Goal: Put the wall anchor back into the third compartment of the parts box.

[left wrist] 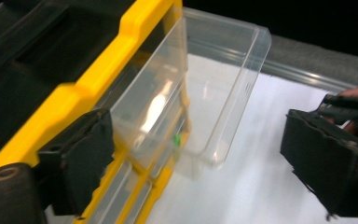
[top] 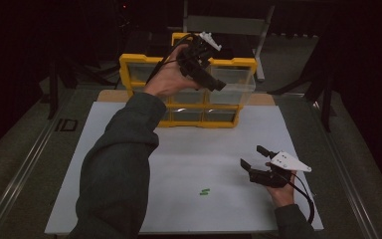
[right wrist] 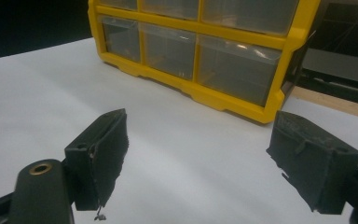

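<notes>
A yellow drawer cabinet [top: 129, 62] stands at the far edge of the white sheet [top: 189, 154]. Its upper right clear drawer [top: 236, 89] is pulled out. My left gripper [top: 218, 84] hangs over that drawer, tilted down, and its jaws stand open with nothing between them. In the left gripper view the open left gripper [left wrist: 200, 163] frames the clear drawer [left wrist: 223, 70], and a small green piece [left wrist: 177, 139] lies inside near the yellow frame [left wrist: 135, 28]. Two small green pieces [top: 205, 191] lie on the sheet. My right gripper [top: 253, 156] rests low at the right, open and empty [right wrist: 200, 158].
The cabinet's other clear drawers [right wrist: 168, 46] are pushed in. A grey metal frame [top: 229, 22] stands behind the cabinet. Dark floor and rails [top: 25, 164] flank the sheet. A wooden board edge [right wrist: 335, 105] shows beyond the cabinet.
</notes>
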The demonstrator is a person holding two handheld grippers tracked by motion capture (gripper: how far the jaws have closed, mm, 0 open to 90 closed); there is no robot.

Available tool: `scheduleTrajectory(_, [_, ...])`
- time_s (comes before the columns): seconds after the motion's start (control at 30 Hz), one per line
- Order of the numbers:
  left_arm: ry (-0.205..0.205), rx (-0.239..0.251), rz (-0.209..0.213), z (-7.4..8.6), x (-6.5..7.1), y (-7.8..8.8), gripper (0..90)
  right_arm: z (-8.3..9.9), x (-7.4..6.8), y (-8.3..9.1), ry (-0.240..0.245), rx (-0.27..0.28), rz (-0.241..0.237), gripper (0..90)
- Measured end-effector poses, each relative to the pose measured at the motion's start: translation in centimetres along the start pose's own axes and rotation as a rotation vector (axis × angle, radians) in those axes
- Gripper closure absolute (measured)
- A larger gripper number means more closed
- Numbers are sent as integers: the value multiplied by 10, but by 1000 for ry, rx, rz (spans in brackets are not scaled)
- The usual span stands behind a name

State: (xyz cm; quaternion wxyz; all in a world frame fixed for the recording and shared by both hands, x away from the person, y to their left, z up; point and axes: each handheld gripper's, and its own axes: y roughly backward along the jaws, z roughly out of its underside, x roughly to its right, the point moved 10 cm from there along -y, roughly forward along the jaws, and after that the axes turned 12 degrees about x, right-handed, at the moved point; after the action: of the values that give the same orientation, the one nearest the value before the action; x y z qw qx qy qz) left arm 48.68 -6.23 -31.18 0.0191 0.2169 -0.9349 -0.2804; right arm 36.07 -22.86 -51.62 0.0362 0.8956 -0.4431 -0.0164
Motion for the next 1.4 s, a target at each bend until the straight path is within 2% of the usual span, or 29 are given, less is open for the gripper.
scheduleTrajectory(0.23, [-17,-20,-18,18,2,7,69,1,0,0,-4,-3,1,177])
scheduleTrajectory(0.33, [-35,-58,-60,32,3,9,70,1,0,0,-8,-5,1,170])
scheduleTrajectory(0.4, [-46,-68,-53,38,7,10,70,0,1,0,-7,-5,5,169])
scheduleTrajectory(0.7, [-39,-60,-46,57,16,13,64,0,3,1,-8,-5,10,166])
scheduleTrajectory(0.93, [-58,-69,-30,70,30,10,64,0,3,1,-9,-2,11,163])
scheduleTrajectory(1.13, [-49,-58,-20,77,38,7,64,0,3,1,-13,0,12,162])
scheduleTrajectory(1.4, [-56,-75,11,94,54,0,65,0,3,2,-15,1,12,160])
